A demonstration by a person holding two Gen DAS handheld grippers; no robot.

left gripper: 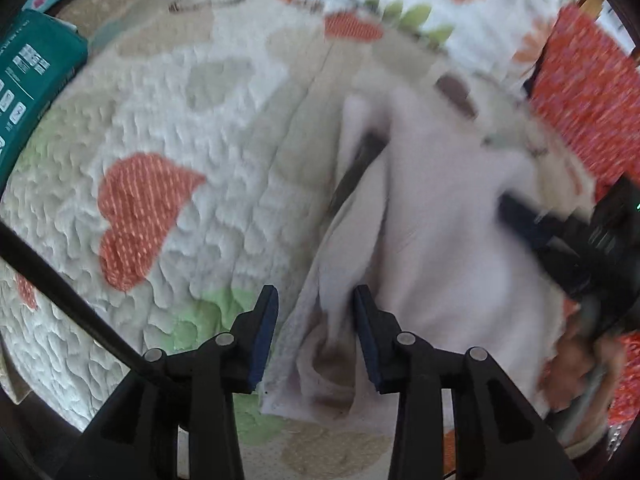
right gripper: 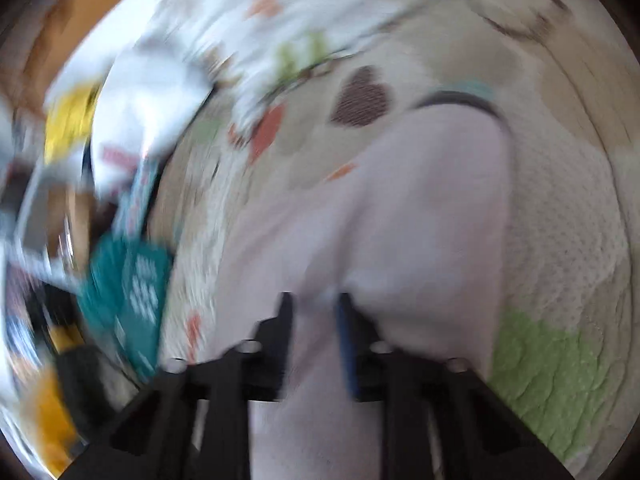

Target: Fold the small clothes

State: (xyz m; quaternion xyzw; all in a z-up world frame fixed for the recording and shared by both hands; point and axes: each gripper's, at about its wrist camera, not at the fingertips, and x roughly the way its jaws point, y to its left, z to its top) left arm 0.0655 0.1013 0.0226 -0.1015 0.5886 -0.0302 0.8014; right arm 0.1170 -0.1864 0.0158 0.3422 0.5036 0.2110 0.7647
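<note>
Surface: quilted heart-print bedspread | pale pink garment lying rumpled upon it | left gripper part open, straddling garment edge, unclamped | right gripper narrow, pinching garment fold; blurred.

**Count of things on the quilt**

One pale pink garment lay on one heart-patterned quilt. One teal packet sat at the quilt's edge. Two grippers were in view: left gripper and right gripper.
</note>
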